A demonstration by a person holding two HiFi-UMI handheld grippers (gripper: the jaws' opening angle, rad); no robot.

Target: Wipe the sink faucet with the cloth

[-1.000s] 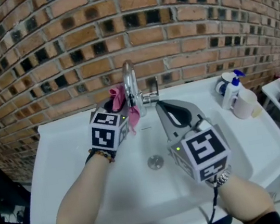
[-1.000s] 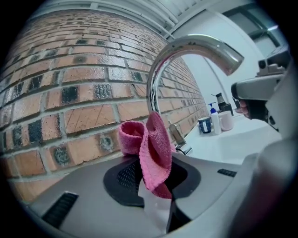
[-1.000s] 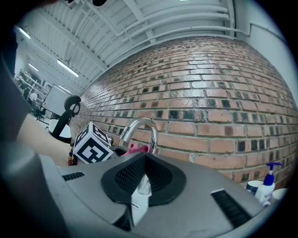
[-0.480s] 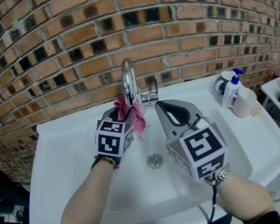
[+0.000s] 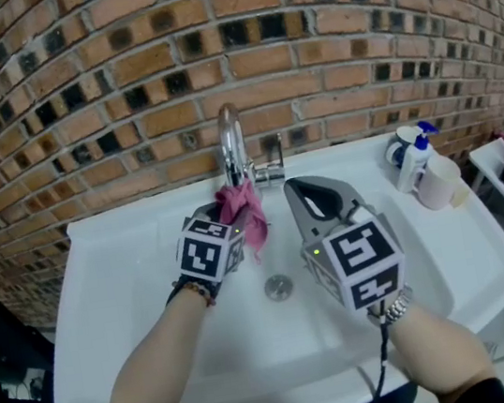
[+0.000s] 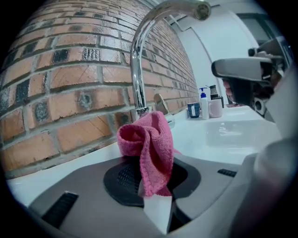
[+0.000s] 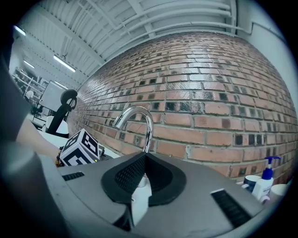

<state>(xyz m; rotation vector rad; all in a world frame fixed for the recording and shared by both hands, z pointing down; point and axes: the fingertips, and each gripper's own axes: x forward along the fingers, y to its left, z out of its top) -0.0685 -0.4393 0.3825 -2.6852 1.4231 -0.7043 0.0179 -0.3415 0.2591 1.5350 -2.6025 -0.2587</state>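
White sink (image 5: 153,354) below a brick wall (image 5: 72,82); chrome faucet (image 5: 232,142) upright at its back. Right gripper (image 5: 295,185) over the basin, fingers closed together. Left gripper (image 5: 224,213) fingers clamp the pink cloth (image 5: 248,213) at the faucet's base.

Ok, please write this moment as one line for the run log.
phase: wiping faucet | left gripper: shut on pink cloth, low by faucet stem, contact unclear | right gripper: shut, empty, over sink

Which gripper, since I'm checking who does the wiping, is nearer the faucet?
Left. The left gripper, shut on the pink cloth, is just in front of the faucet, at its base. The right gripper, shut and empty, hangs over the basin to the faucet's right, clearly apart.
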